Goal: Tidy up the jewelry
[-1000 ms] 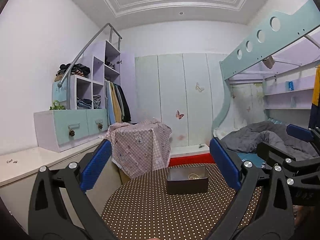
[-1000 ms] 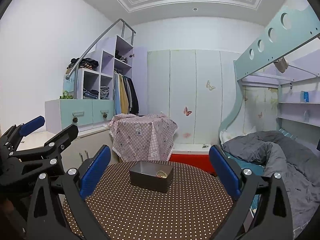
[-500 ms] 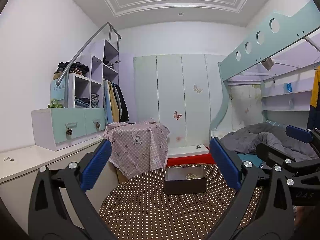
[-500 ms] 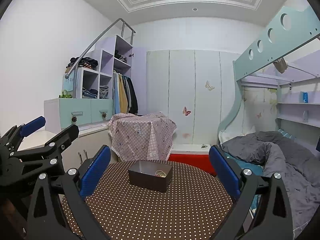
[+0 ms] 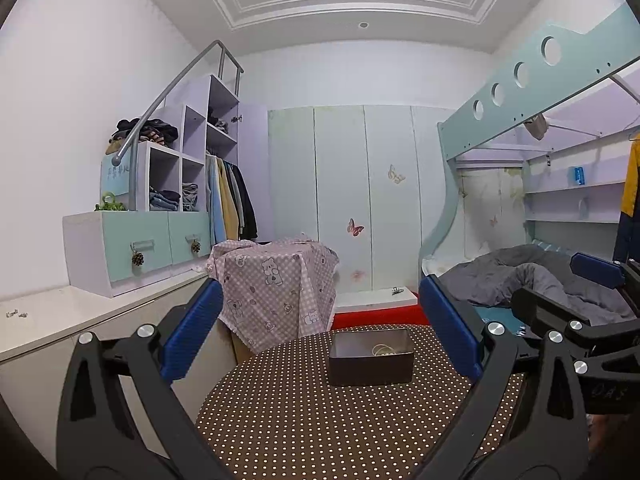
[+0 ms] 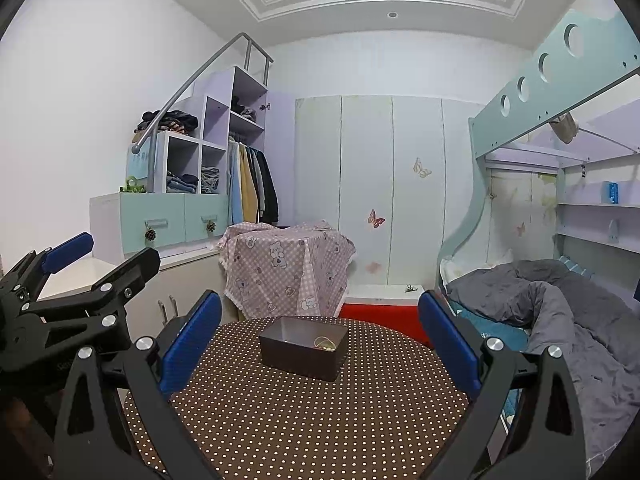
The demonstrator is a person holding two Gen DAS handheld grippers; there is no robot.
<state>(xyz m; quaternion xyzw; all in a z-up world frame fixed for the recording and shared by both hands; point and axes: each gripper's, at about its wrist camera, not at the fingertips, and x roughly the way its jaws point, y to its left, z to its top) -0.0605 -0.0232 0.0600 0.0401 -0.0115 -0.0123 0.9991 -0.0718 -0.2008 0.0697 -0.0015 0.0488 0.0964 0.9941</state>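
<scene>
A dark rectangular box [image 5: 371, 364] [image 6: 303, 348] stands on a round table with a brown polka-dot cloth [image 5: 312, 412] [image 6: 304, 412]. Pale jewelry [image 5: 382, 350] [image 6: 325, 343] lies inside the box at its right end. My left gripper [image 5: 320, 340] is open, held above the near side of the table, with nothing between its blue pads. My right gripper [image 6: 320, 340] is open too and empty, a little behind the box. Each gripper shows at the edge of the other's view: the right gripper [image 5: 584, 312] and the left gripper [image 6: 84, 272].
A stand draped in pink checked cloth [image 5: 276, 284] [image 6: 288, 268] is behind the table. A red and white low box [image 6: 384, 304] sits by the wardrobe. A bed with a grey duvet [image 6: 560, 312] is on the right, a white counter [image 5: 60, 320] on the left.
Both views have drifted slightly, with the box and table sitting a little lower and nearer in frame. Both grippers stay open and empty.
</scene>
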